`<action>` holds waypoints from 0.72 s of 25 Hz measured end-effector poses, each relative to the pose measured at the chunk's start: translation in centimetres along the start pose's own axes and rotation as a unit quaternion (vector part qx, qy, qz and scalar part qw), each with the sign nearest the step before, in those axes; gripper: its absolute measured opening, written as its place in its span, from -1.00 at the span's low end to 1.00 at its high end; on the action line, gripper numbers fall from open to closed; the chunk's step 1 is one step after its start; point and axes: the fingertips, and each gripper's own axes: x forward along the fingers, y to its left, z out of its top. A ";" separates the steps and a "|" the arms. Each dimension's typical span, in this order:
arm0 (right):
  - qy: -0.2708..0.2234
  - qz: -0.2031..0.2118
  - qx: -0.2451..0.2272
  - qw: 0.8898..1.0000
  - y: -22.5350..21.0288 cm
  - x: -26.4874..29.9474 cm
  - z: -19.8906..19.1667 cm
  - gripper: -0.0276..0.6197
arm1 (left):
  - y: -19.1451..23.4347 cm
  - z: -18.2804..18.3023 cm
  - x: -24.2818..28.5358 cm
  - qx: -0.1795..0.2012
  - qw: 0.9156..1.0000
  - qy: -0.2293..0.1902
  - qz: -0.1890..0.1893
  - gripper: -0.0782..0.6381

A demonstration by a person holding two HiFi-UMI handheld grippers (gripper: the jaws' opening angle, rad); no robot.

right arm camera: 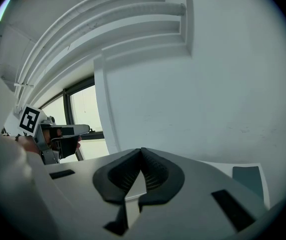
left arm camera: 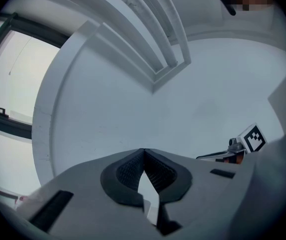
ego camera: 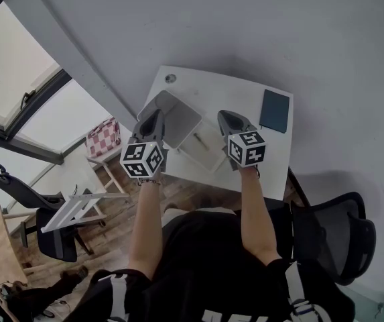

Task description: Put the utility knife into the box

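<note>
On the white table [ego camera: 198,86] lies an open box: a grey panel [ego camera: 177,118] with a white tray [ego camera: 204,151] beside it. I cannot pick out the utility knife in any view. My left gripper [ego camera: 155,115] hovers over the box's left side, and my right gripper [ego camera: 223,115] hovers just right of it. Both are raised off the table and aimed at the wall. The left gripper [left arm camera: 143,151] is shut with its pads touching and nothing between them. The right gripper [right arm camera: 142,151] is shut and empty too.
A dark teal notebook [ego camera: 274,111] [right arm camera: 247,176] lies at the table's far right. A round cable hole [ego camera: 171,78] marks the far left corner. A black office chair [ego camera: 336,237] stands at the right. A window, stools and another chair are to the left.
</note>
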 end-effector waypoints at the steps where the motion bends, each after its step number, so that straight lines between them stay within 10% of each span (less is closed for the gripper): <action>1: 0.001 0.000 0.000 1.000 0.0 0.0 0.0 -0.87 | 0.0 0.0 0.0 0.000 1.000 0.000 0.000 -0.71; 18: 0.012 0.006 -0.003 1.000 0.3 0.6 -0.6 -0.88 | 0.4 0.1 0.1 0.007 1.000 0.004 0.000 -0.71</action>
